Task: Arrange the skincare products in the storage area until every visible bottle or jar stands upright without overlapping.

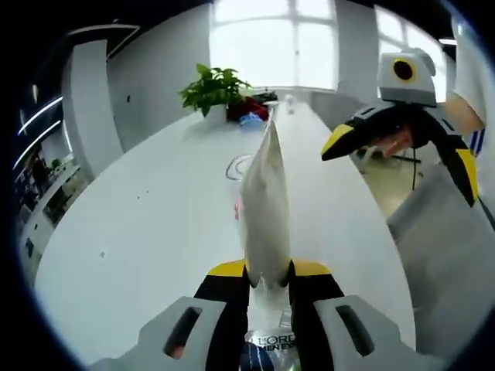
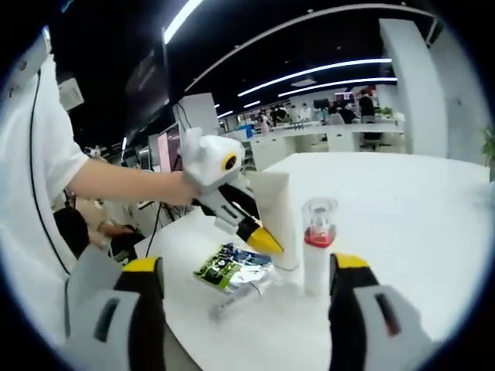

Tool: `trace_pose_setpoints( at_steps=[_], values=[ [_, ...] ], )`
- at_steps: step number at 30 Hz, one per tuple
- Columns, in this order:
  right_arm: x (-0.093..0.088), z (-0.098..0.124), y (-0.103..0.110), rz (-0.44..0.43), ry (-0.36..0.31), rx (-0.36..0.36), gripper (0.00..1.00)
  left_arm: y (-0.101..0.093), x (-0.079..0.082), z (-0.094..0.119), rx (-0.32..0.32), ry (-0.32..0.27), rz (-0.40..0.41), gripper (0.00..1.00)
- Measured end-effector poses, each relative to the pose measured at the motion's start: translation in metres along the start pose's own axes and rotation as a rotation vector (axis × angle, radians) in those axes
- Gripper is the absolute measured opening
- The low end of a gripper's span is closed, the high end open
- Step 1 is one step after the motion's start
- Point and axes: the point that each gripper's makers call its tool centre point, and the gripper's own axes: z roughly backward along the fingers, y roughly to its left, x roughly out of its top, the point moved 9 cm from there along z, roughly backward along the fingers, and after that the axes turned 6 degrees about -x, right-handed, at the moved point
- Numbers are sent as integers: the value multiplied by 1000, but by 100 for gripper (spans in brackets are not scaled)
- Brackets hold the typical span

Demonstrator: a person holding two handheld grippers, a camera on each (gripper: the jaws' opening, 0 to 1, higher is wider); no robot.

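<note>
My left gripper [image 1: 268, 270] is shut on a white L'Oreal tube [image 1: 265, 201], which points up and away over the white table [image 1: 155, 232]. In the right gripper view the left gripper [image 2: 259, 236] holds that tube [image 2: 277, 202] just above the table, a hand behind it. Beside it stands a white bottle [image 2: 316, 251] with a clear cap and red collar. A green sachet [image 2: 232, 267] lies flat in front. My right gripper [image 2: 246, 267] is open, its jaws wide apart on either side of these items; in the left gripper view it [image 1: 402, 154] hangs at the upper right.
A potted plant [image 1: 215, 86] with red and blue items beside it stands at the table's far end. A person's sleeve and arm [image 2: 116, 182] reach in from the left. The table edge [image 2: 166, 232] runs close to the sachet. Office desks lie beyond.
</note>
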Motion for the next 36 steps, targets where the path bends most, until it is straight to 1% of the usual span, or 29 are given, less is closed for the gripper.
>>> trace_pose_setpoints(
  at_steps=[4, 7, 14, 15, 19, 32, 34, 36],
  values=[
    [-2, 2, -3, -9, 2, -14, 90, 4, -3, -5, -4, 14, -5, 16],
    [-4, 4, -6, -17, 4, -25, 90, 12, -9, -9, -11, 27, -14, 16],
    [-9, 6, -9, -30, 10, -39, 90, 17, -15, -13, -18, 48, -26, 16],
    [-9, 6, -10, -31, 8, -40, 90, 18, -14, -13, -18, 33, -21, 16],
    [-9, 6, -10, -33, 9, -46, 90, 20, -14, -12, -28, 25, -24, 16],
    [-9, 5, -10, -39, 10, -51, 90, 20, -15, -12, -22, 30, -35, 18],
    [-9, 6, -10, -39, 11, -53, 90, 20, -15, -13, -25, 32, -34, 20],
    [-9, 6, -9, -40, 11, -54, 90, 19, -15, -14, -33, 32, -31, 24]
  ],
)
